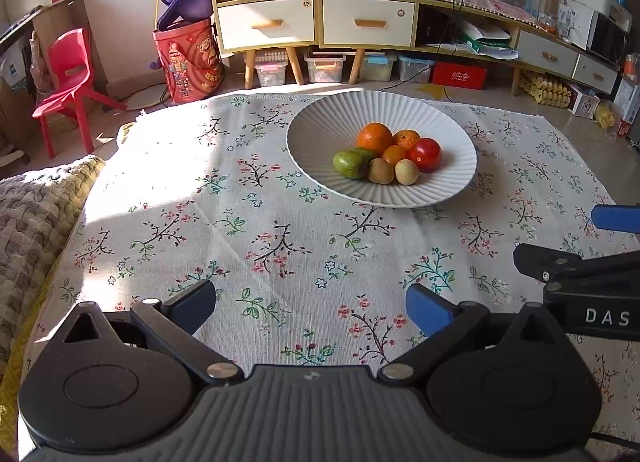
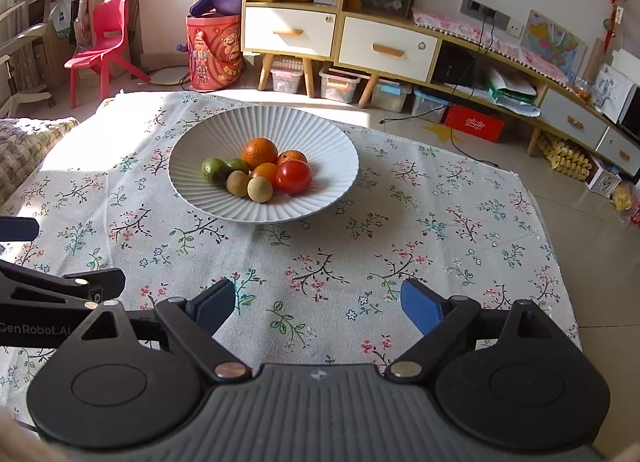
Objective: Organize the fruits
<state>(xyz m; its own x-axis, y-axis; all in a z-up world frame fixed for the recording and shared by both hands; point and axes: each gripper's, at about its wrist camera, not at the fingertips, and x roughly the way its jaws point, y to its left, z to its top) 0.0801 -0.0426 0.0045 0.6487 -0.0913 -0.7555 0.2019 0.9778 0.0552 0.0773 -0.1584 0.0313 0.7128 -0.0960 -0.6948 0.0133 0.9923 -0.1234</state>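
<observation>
Left hand-held gripper (image 1: 311, 306): bottom centre of left wrist view; blue pads spread wide, nothing between them, only floral cloth beneath.
Right hand-held gripper (image 2: 318, 304): bottom centre of right wrist view; pads spread wide, pinching nothing, clear of the cloth as far as visible.
Neighbouring gripper: each view catches the other's black arm and blue pad at its side edge.
Fruits: heaped in the white ribbed plate (image 1: 320, 129), upper middle of both views, well apart from both grippers.
Plate contents: large orange (image 1: 374, 137), two smaller oranges, red tomato (image 1: 425, 154), green fruit (image 1: 349, 164), two brownish round fruits at front.
Counter (image 1: 248, 229): covered by flower-printed cloth, sunlit at left.
Path to plate: open cloth, no obstacle.
Background: red chair (image 1: 66, 77), red bucket, cabinet with white drawers.
</observation>
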